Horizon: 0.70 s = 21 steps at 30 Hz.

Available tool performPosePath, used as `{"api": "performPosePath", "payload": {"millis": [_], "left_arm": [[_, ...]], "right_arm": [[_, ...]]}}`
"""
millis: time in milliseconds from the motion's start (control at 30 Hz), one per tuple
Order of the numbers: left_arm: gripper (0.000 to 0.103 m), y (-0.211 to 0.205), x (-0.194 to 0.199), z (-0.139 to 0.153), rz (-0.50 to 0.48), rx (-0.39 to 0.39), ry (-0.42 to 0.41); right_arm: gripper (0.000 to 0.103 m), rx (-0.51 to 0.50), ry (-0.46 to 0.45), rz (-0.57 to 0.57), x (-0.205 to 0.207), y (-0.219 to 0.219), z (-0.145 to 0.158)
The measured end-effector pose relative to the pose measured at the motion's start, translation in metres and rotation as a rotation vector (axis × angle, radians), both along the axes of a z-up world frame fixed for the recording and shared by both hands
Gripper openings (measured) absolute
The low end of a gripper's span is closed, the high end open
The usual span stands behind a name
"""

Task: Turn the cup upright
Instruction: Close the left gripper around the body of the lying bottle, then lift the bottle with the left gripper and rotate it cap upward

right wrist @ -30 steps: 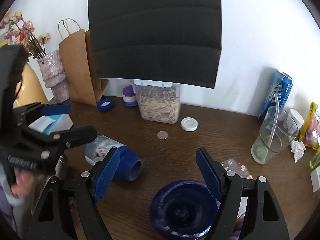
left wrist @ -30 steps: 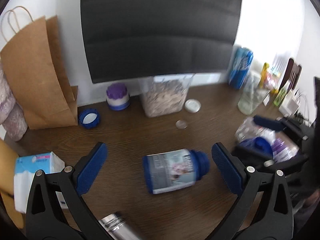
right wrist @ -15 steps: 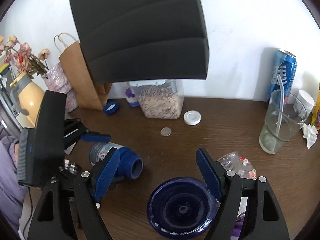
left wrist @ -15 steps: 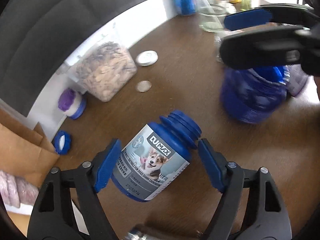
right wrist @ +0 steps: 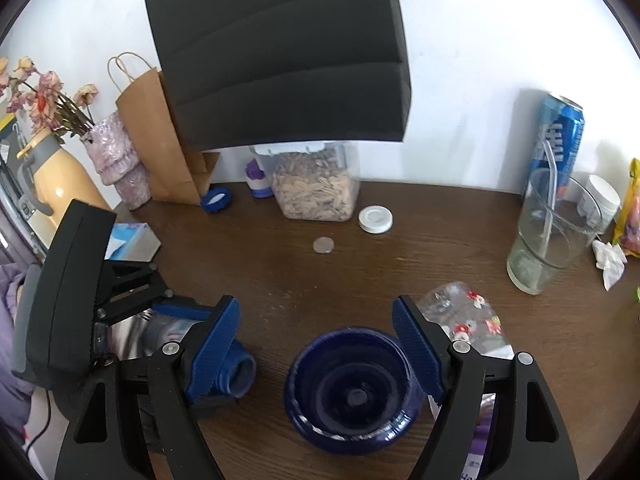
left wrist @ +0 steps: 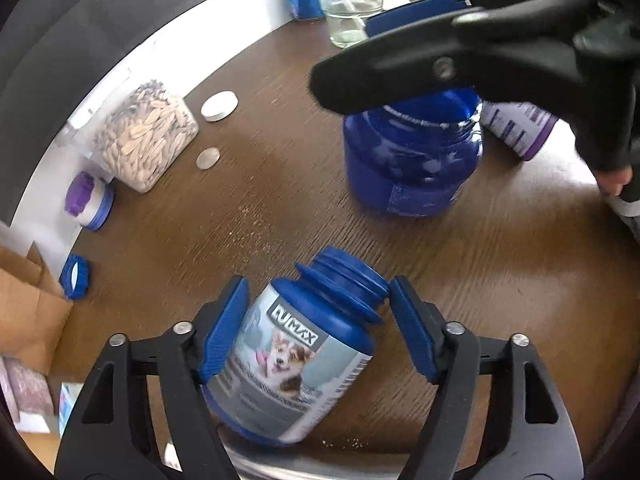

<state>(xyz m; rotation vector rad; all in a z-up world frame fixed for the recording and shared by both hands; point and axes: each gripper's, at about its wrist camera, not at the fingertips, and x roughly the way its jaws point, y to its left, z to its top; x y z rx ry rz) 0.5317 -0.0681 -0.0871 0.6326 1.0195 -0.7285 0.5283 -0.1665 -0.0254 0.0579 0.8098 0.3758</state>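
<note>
A blue jar with a corgi label (left wrist: pixel 296 356) lies on its side on the brown table, open mouth away from me. My left gripper (left wrist: pixel 316 334) is open with its pads on either side of the jar; the left pad is at its shoulder. In the right wrist view the jar's mouth (right wrist: pixel 240 372) shows behind a pad. A translucent dark blue cup (left wrist: pixel 412 160) stands on the table, open end up (right wrist: pixel 352 392). My right gripper (right wrist: pixel 316 350) is open just above it, the right pad close to the rim.
A clear tub of seeds (right wrist: pixel 316 192), a white lid (right wrist: pixel 375 220) and a coin (right wrist: pixel 323 245) lie at the back. A glass with a straw (right wrist: pixel 548 236) and a blue can (right wrist: pixel 558 140) stand right. A paper bag (right wrist: pixel 160 136) and vases stand left.
My left gripper has closed in around the lying jar, which now sits between its pads. My right gripper has stayed over the blue cup, drawing slightly nearer.
</note>
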Motion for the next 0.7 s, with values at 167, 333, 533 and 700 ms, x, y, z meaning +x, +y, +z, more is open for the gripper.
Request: {"api": "performPosePath", "payload": {"millis": [167, 333, 533, 700], "left_arm": [[0.062, -0.005, -0.02, -0.006, -0.006, 0.037, -0.004], [0.061, -0.016, -0.043, -0.009, 0.03, 0.068, 0.012], [0.06, -0.017, -0.086, 0.005, 0.122, -0.023, -0.021], [0.059, 0.002, -0.126, 0.042, 0.241, -0.242, -0.055]], "right_arm": [[0.082, 0.054, 0.026, -0.002, -0.007, -0.01, 0.002], [0.082, 0.081, 0.022, -0.012, -0.027, -0.019, 0.019], [0.082, 0.088, 0.02, -0.018, -0.064, -0.034, 0.033], [0.082, 0.141, 0.027, -0.006, -0.108, -0.054, 0.043]]}}
